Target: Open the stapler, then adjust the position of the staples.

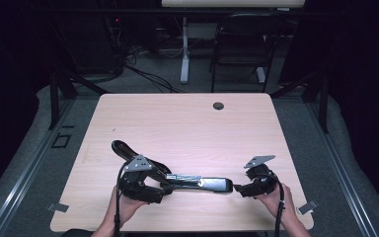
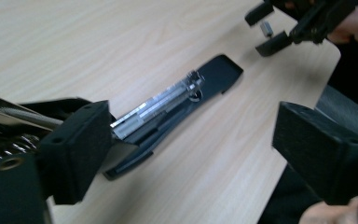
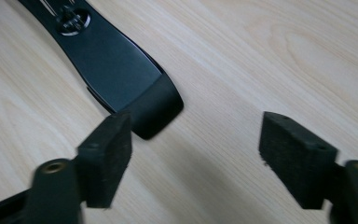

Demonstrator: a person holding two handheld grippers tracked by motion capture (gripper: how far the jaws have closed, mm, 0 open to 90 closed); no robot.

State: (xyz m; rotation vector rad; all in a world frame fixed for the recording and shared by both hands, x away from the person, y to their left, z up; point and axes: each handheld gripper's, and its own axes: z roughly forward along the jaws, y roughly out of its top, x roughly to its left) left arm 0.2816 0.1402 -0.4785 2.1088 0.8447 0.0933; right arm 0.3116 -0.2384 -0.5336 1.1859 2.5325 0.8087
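Observation:
A black stapler [image 1: 212, 183] lies swung open on the wooden table [image 1: 177, 123], its silver magazine bare and its top arm [image 1: 122, 147] reaching back toward the left. My left gripper [image 1: 167, 186] is at the stapler's hinge end. In the left gripper view the stapler [image 2: 168, 107] runs away from one pad, and the left gripper [image 2: 191, 154] stands open, not pressing on it. My right gripper [image 1: 241, 188] sits just off the base's front tip. The right gripper [image 3: 196, 154] is open over bare wood, with the stapler's rounded tip [image 3: 121, 70] beside one pad. The right gripper [image 2: 268, 30] also appears far off.
A round cable hole [image 1: 218, 105] sits near the table's far edge. A dark chair [image 1: 242, 44] and a white desk leg [image 1: 184, 49] stand beyond the table. Tape tabs mark the near corners [image 1: 58, 207] [image 1: 308, 207].

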